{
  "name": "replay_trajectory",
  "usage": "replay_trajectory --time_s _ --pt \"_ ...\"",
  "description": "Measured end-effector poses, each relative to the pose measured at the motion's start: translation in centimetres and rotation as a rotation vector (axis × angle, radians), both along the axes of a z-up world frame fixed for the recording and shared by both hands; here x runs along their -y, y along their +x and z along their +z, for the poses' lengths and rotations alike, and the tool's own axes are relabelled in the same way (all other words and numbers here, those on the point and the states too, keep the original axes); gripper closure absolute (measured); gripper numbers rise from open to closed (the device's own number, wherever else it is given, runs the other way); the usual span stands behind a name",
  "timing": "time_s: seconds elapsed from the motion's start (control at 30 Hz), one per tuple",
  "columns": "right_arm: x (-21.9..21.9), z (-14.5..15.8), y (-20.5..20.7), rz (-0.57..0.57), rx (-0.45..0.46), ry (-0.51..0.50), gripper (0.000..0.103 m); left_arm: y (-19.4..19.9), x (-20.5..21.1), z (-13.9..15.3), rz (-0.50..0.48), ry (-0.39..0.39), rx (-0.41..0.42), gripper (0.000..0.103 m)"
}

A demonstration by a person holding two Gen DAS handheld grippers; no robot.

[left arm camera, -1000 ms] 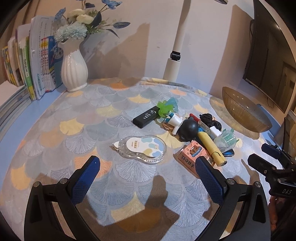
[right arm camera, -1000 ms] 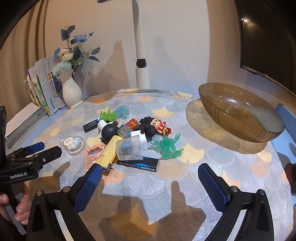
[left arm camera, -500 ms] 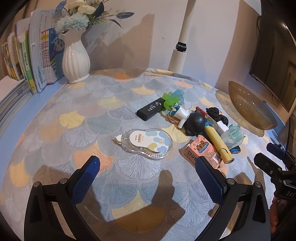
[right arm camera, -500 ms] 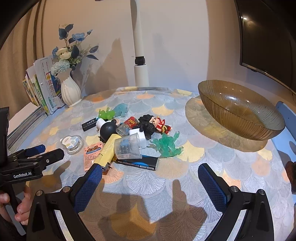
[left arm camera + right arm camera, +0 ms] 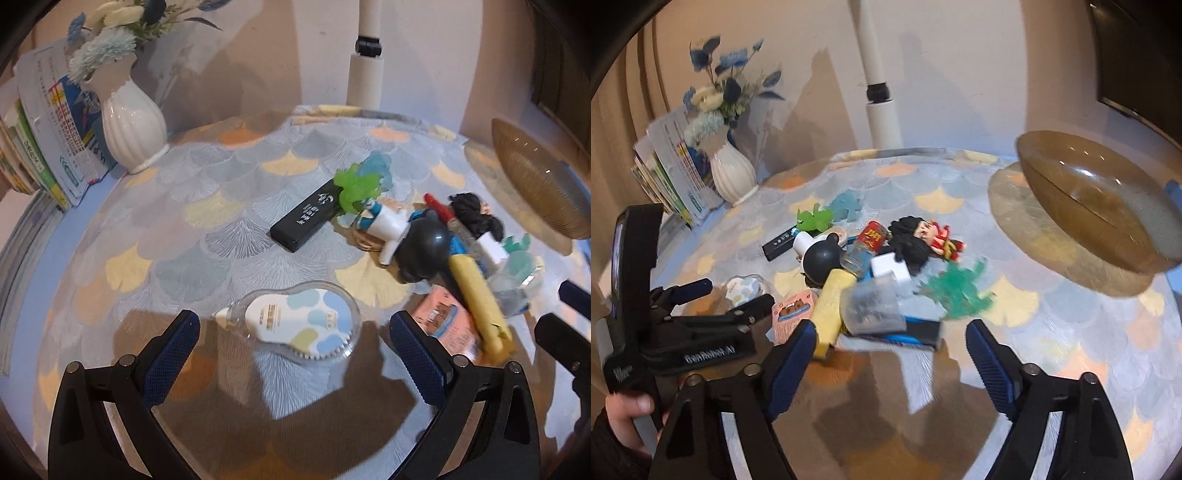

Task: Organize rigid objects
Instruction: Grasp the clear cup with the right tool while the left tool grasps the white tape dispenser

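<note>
A clear correction-tape dispenser [image 5: 303,325] lies on the patterned tablecloth between the fingertips of my left gripper [image 5: 293,326]. That gripper is open and its pads do not touch the dispenser. To its right is a pile: a black stick [image 5: 306,218], a black round figure [image 5: 424,247], a yellow tube [image 5: 476,291] and a pink card [image 5: 439,317]. My right gripper [image 5: 891,332] faces the pile's near side with its jaws closing. A clear plastic cup [image 5: 871,306] and a flat black-and-blue box [image 5: 916,330] lie just ahead of its tips, untouched.
An amber glass bowl [image 5: 1108,206] stands at the right. A white vase [image 5: 133,122] with flowers and a row of books [image 5: 55,147] stand at the back left. A white lamp post [image 5: 365,70] rises at the back. A hand [image 5: 628,406] holds the left gripper.
My left gripper has moved forward and tipped down, so the tape dispenser now lies between its fingers. My right gripper has come closer to the pile and its jaws have narrowed.
</note>
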State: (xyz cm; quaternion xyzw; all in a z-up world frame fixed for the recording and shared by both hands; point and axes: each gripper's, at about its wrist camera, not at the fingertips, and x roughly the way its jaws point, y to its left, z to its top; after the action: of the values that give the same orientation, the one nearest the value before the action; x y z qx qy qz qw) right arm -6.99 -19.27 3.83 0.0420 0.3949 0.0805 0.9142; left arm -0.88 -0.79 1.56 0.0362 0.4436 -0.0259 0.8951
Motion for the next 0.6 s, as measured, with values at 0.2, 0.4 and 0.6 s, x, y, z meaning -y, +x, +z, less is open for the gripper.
replay_trajectory --time_s 0.2,0.4,0.6 --pt "-1.1 -1.2 1.7 0.018 -0.039 -0.034 0.059 -0.7 -2.3 -0.4 0.019 -0.046 -0.039 0.005" --pt "2.3 -1.2 -0.2 -0.043 -0.027 -0.06 0.059 -2.4 -8.8 -0.5 0.135 -0.046 -0.054 0.006" --pt "6.6 -1.4 -0.6 -0.126 -0.071 0.023 0.059 -2.7 -12.2 0.2 0.158 -0.163 -0.054 0.006"
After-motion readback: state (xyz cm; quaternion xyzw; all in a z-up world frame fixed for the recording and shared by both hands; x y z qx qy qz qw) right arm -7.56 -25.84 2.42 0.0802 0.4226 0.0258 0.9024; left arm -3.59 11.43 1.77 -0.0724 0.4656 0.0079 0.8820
